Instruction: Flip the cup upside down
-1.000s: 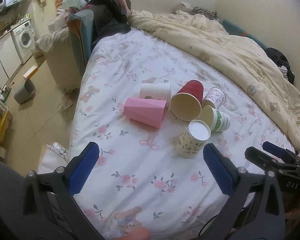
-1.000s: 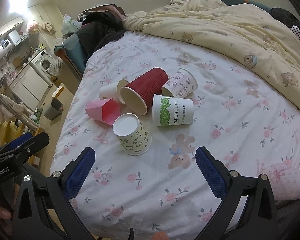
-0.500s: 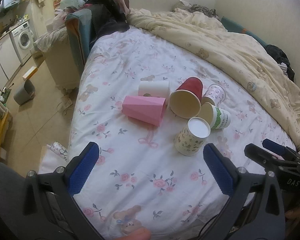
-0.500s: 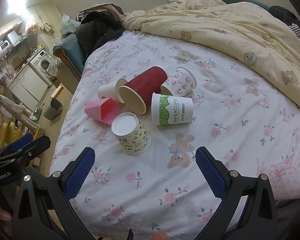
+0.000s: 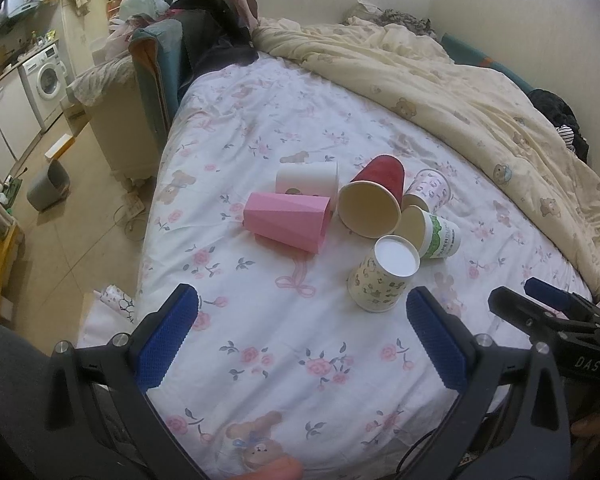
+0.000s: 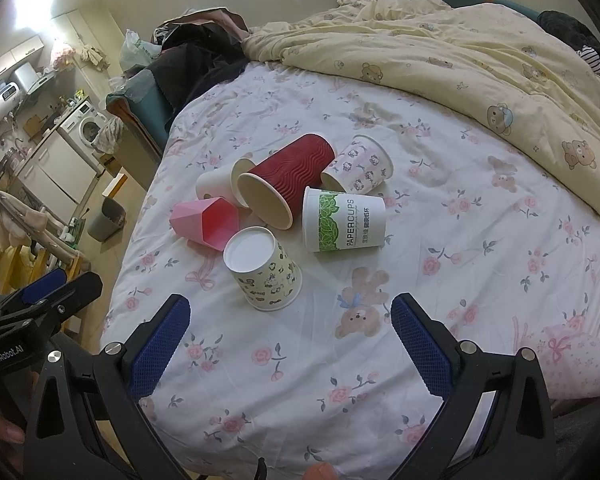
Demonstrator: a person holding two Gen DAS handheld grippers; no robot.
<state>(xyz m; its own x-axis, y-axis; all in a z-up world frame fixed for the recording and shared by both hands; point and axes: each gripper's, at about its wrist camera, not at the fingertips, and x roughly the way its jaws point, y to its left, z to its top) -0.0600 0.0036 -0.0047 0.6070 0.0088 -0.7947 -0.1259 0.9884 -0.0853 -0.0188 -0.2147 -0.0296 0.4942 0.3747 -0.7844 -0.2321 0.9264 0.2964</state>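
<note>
Several cups sit clustered on the floral bed sheet (image 5: 268, 344). A yellow patterned cup (image 5: 384, 276) (image 6: 264, 270) stands upside down, white base up, nearest the grippers. A pink faceted cup (image 5: 288, 220) (image 6: 206, 222), a white cup (image 5: 306, 178), a red ribbed cup (image 5: 374, 200) (image 6: 288, 182), a green-print paper cup (image 5: 432, 232) (image 6: 344, 224) and a pink-print cup (image 6: 360, 166) lie on their sides. My left gripper (image 5: 300, 344) is open and empty, short of the cups. My right gripper (image 6: 290, 346) is open and empty, just short of the yellow cup.
A cream bear-print duvet (image 5: 460, 92) is bunched along the far right of the bed. The bed's left edge drops to the floor, with a grey bin (image 5: 48, 186) and a washing machine (image 5: 48, 78) beyond. Clothes are piled at the bed's far end (image 6: 204, 48).
Both grippers have drawn back slightly, so the cups sit a little farther up in both views. The cups have not moved. Both grippers stay open.
</note>
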